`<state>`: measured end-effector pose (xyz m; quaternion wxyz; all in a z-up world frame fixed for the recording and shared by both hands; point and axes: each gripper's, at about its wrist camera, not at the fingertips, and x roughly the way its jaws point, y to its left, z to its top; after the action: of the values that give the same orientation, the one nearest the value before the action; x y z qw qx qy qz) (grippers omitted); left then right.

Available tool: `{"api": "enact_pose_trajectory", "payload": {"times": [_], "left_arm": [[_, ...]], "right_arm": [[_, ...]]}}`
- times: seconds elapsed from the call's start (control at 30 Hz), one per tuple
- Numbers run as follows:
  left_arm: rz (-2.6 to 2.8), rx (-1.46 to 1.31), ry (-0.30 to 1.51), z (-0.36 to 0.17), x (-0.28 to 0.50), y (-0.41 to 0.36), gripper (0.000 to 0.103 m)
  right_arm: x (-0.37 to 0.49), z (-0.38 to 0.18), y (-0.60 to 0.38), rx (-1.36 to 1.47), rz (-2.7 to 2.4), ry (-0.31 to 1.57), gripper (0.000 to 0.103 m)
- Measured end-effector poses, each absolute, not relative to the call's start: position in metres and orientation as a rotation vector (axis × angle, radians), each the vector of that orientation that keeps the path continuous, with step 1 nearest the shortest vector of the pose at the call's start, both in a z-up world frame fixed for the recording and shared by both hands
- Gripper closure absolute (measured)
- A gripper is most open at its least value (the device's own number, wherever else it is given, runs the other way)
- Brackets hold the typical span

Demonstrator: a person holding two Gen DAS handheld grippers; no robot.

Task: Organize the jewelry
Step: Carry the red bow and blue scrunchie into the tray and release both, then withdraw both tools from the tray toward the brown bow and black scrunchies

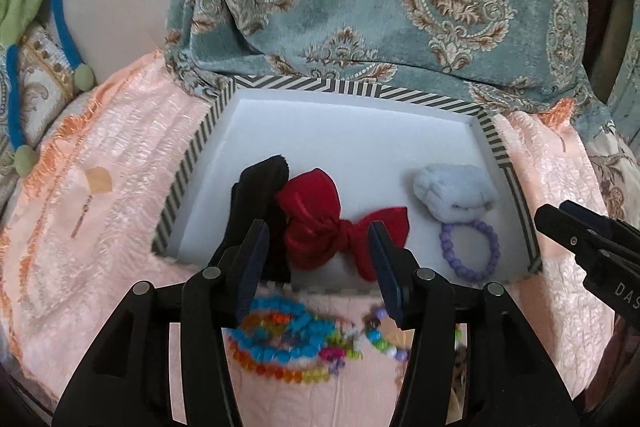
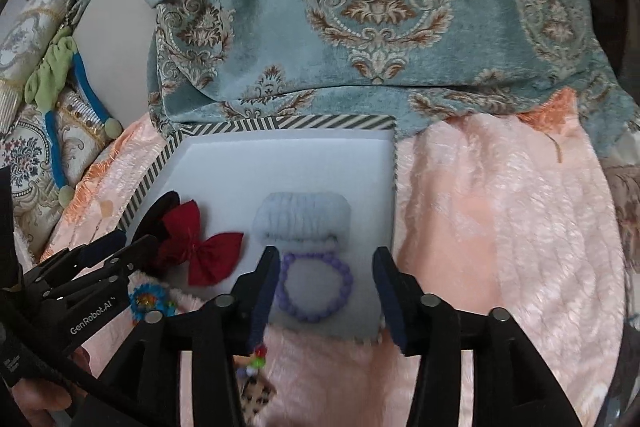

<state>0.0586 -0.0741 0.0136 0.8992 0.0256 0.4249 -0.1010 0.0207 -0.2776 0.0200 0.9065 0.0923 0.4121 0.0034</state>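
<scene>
— Inside the striped box [image 1: 192,163], at six o'clock, sit the red bow [image 1: 320,223] and purple bead bracelet [image 1: 470,251].
— And the tongs?
— Left gripper [image 1: 316,259] and right gripper [image 2: 326,287] both gape apart, holding nothing.

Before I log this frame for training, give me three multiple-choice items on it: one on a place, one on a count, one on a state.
1. Where does the purple bracelet lie?
A. in the tray
B. on the pink blanket
C. on the cushion

2. How many items lie in the tray?
A. two
B. four
C. six

3. How do the left gripper jaws stand?
A. shut on the red bow
B. open, holding nothing
C. shut on beads

Key: 1 A, it rests on the white tray floor below the blue scrunchie. 2 B, a black piece, bow, scrunchie, bracelet. 3 B, the jaws stand wide apart.
</scene>
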Motion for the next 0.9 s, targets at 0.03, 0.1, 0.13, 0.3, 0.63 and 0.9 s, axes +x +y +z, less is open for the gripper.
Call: {"api": "enact_pose_trajectory", "payload": {"times": [0.03,0.1,0.13,0.3,0.63,0.9], "left_arm": [[-0.207,0.056,0.873,0.016,0.054,-0.073,0.052],[-0.205,0.06,0.858,0.021,0.042,-0.071,0.052],[-0.201,0.063,0.852,0.024,0.036,-0.07,0.052],[-0.177,0.087,0.811,0.035,0.004,-0.064,0.052],[-0.171,0.097,0.767,0.049,-0.043,-0.052,0.052],[-0.16,0.095,0.727,0.058,-0.071,-0.043,0.052]], "right_arm": [[0.013,0.022,-0.277,0.192,-0.001,0.85,0.04],[0.0,0.026,-0.274,0.182,-0.013,0.836,0.036],[-0.005,0.028,-0.272,0.176,-0.017,0.831,0.036],[-0.032,0.038,-0.263,0.165,-0.016,0.816,0.034],[-0.078,0.056,-0.254,0.202,-0.014,0.763,0.022],[-0.107,0.065,-0.245,0.152,-0.062,0.751,0.022]]}}
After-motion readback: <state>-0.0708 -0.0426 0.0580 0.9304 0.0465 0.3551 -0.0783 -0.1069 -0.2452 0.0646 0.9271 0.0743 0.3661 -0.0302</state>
